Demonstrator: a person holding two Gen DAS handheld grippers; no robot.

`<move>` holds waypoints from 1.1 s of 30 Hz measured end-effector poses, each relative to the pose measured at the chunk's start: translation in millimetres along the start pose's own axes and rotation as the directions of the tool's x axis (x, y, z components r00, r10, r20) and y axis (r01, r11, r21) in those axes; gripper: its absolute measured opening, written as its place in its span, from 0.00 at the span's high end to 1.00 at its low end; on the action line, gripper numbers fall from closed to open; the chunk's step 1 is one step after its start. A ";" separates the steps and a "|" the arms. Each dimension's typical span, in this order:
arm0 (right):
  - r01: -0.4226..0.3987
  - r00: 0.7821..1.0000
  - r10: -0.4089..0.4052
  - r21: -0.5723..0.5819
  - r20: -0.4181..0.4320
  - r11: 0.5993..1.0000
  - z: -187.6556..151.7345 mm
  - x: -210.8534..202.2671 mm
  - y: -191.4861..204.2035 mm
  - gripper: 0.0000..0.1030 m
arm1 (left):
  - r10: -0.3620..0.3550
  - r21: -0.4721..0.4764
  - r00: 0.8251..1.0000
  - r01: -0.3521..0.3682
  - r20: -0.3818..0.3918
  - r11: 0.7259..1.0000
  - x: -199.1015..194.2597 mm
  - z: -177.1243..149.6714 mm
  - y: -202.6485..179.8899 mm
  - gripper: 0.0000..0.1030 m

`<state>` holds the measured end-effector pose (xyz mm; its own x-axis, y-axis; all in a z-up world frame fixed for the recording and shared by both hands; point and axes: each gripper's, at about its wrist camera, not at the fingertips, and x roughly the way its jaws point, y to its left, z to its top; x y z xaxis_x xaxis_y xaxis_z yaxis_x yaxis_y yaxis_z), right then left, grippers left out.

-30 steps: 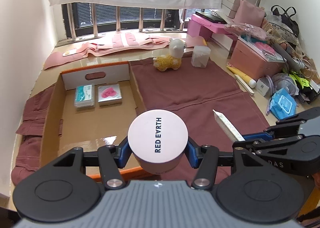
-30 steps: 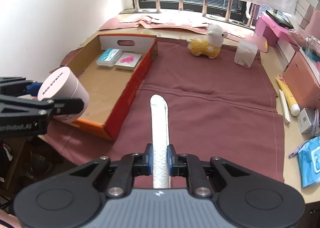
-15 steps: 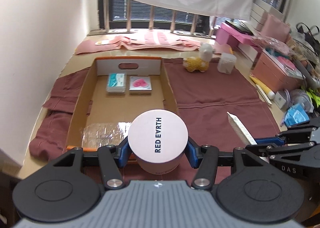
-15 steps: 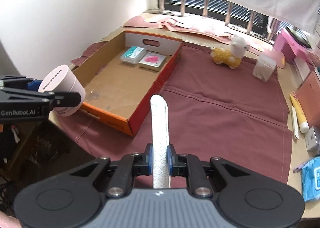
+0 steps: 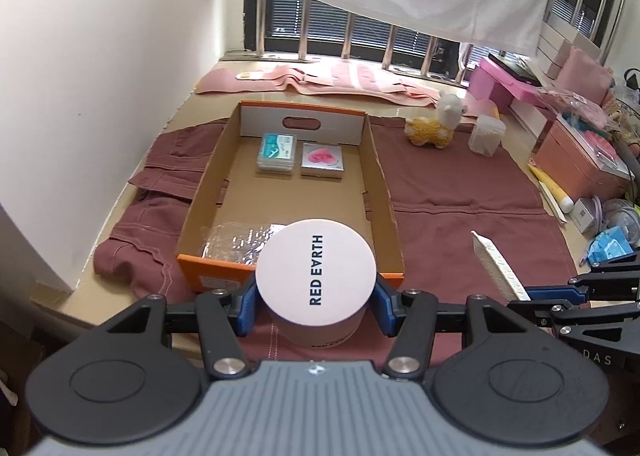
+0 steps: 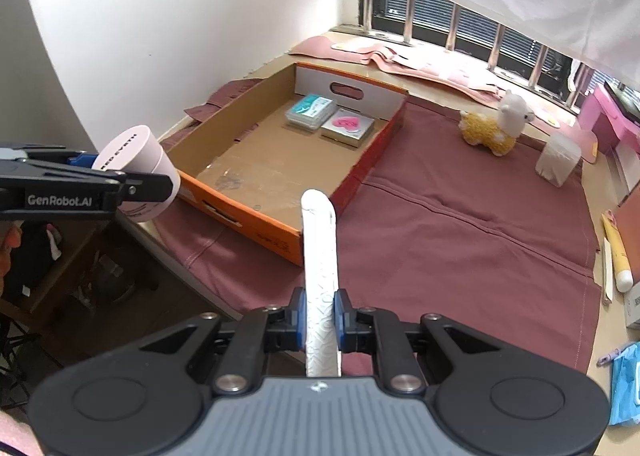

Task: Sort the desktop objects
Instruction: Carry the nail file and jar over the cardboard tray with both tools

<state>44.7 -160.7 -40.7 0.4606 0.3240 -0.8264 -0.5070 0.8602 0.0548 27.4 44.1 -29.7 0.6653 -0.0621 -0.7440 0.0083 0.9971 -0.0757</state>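
Both loads are in the air, on their way to the open orange cardboard box [image 5: 390, 211] at the desk's left edge. The left tongs [image 5: 316, 306] are clamped on a round pink jar [image 5: 316, 282], lid up, over the box's near wall. The right tongs [image 6: 320, 316] are clamped on a slim white tube [image 6: 319, 252], its long axis pointing away toward the box's near right corner. Next, I judge, each must be lowered onto the box's bare floor, short of the two small packets [image 5: 300, 153] at its far end.
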 end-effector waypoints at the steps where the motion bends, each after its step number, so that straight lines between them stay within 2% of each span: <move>1: -0.003 1.000 0.003 -0.005 0.001 1.000 -0.4 -0.9 1.4 0.87 | 0.003 -0.001 1.000 -0.003 0.001 1.000 -1.4 -0.6 0.4 0.46; 19: -0.041 0.999 0.042 -0.049 0.024 0.998 -15.4 -17.2 6.2 0.87 | 0.060 -0.024 0.998 -0.060 0.009 0.998 -18.6 -12.2 -1.9 0.46; 33: -0.066 0.997 0.071 -0.107 0.043 0.992 -21.5 -27.5 4.8 0.87 | 0.067 -0.056 0.998 -0.066 0.021 0.996 -20.5 -19.0 -19.4 0.46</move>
<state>13.9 -173.9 -29.7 0.4547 0.4008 -0.7954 -0.6109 0.7902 0.0489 -0.6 25.2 -25.6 0.6802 0.0057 -0.7330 -0.0775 0.9949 -0.0641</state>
